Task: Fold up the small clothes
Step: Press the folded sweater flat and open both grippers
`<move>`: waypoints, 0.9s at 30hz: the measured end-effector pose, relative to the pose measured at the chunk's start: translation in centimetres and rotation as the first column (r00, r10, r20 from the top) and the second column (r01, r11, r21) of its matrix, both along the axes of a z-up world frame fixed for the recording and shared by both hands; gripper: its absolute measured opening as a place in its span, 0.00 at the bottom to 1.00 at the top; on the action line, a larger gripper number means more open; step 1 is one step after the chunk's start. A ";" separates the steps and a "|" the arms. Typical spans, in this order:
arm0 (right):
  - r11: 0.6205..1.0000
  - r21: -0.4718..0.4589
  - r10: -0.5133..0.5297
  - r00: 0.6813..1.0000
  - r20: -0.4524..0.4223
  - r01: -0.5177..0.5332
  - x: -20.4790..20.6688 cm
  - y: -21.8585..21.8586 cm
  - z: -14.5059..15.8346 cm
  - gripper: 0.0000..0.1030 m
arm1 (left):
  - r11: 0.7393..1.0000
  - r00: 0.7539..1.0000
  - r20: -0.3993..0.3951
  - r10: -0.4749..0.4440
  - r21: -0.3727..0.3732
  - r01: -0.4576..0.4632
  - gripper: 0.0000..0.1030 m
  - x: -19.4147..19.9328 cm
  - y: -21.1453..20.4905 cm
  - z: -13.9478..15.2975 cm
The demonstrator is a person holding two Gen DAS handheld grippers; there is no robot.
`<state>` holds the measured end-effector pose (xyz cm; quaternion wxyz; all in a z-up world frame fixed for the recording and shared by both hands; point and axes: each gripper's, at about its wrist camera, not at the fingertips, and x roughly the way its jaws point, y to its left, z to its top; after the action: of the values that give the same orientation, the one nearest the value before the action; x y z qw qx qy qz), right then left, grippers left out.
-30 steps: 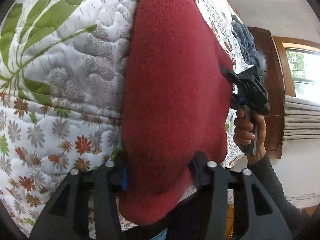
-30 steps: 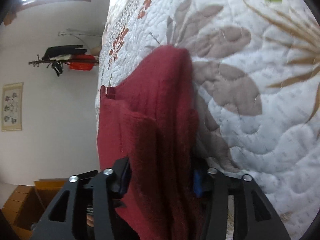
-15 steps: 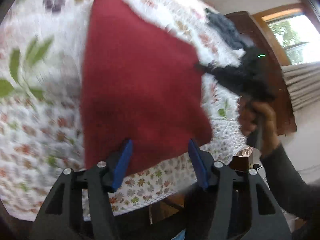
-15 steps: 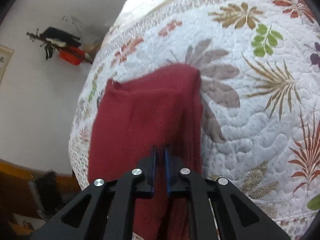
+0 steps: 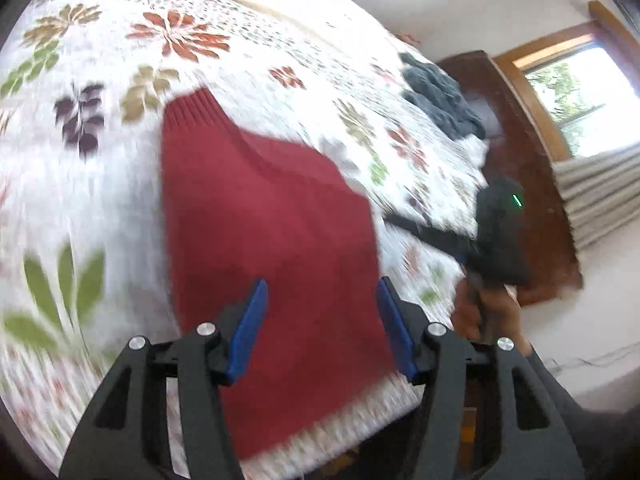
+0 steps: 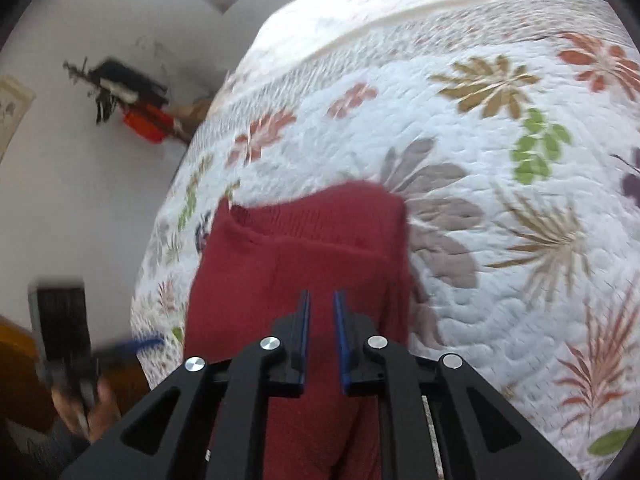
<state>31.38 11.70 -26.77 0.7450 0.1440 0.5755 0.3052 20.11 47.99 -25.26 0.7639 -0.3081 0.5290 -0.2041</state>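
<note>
The red sweater (image 5: pixel 272 240) lay flat on the quilted bed (image 5: pixel 100 184), directly ahead of and below both grippers, its long axis running away from them. The left gripper (image 5: pixel 322 308) hung spread wide and empty over the near hem. The right gripper (image 6: pixel 321 312) hovered over the same end, jaws narrowed to a slim gap, gripping nothing. Motion blur smeared the sweater's edges; its nearest end was hidden behind the right gripper.
</note>
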 end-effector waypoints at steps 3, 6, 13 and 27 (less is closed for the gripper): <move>0.989 -0.136 0.051 0.998 -0.039 -0.056 0.9 1.5 -2.8 0.02 | 0.998 0.995 -0.097 0.028 0.066 -0.022 0.48 3.3 0.6 -3.4; 0.988 -0.146 0.046 0.995 -0.094 -0.059 2.0 1.6 -5.0 0.00 | 0.995 0.989 -0.150 0.009 0.096 0.006 0.48 4.6 0.4 -5.6; 0.980 -0.074 0.183 0.983 -0.004 -0.183 -3.5 2.0 0.7 0.01 | 0.997 0.999 -0.018 -0.040 0.068 0.041 0.49 -0.1 -0.3 -0.1; 0.911 -0.270 0.342 0.937 0.069 -0.312 -12.9 4.1 1.8 0.00 | 0.995 0.998 -0.033 -0.057 0.083 0.059 0.48 -7.1 -2.3 -0.6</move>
<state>18.43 15.83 -24.95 0.7274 -0.0693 0.5820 0.3570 13.03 45.72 -25.83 0.7618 -0.2633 0.5573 -0.1992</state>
